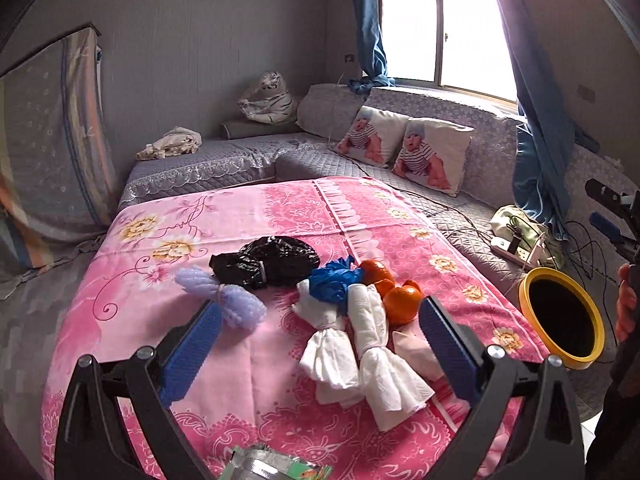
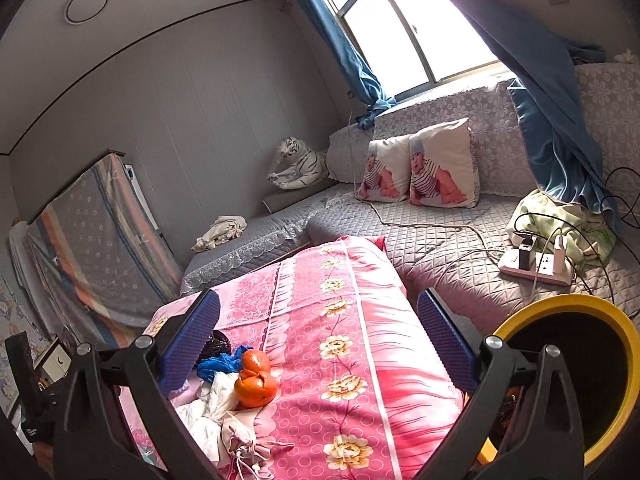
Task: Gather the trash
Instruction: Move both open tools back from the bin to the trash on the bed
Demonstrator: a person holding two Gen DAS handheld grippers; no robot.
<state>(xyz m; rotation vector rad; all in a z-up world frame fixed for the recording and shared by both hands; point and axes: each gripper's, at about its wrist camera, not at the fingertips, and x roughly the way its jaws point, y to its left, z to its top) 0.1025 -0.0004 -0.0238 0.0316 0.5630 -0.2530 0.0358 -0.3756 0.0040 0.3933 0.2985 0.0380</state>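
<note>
1. Left wrist view shows my left claw (image 1: 320, 336) spread wide with nothing in it, hanging over the near part of the tabletop (image 1: 132, 300) with its pink flowered cloth.
2. Trash lies in a bunch near the middle of the tabletop: a black bag (image 1: 267, 261), a blue bag (image 1: 334, 280), a purple foam bundle (image 1: 222, 295) and two white tissue bundles (image 1: 362, 342).
3. Oranges (image 1: 394, 294) sit right against the tissue and the blue bag. They touch.
4. A shiny wrapper (image 1: 272, 466) lies at the near edge of the tabletop, below my left claw.
5. My right claw (image 2: 319, 338) is spread wide too and holds nothing. It hangs over the right side of the tabletop.
6. A yellow bin (image 2: 618, 344) stands just beside the right edge of the tabletop, mouth open.
7. What could go wrong, I think: if I grab the tissue, my claw may bump an orange, and it could roll off the edge.
8. Soft bags can slip out if I pinch only a thin bit.
9. My two claws could knock each other, since both are near the same pile.
10. A drop near the bin's rim might miss and land on the floor.
</note>
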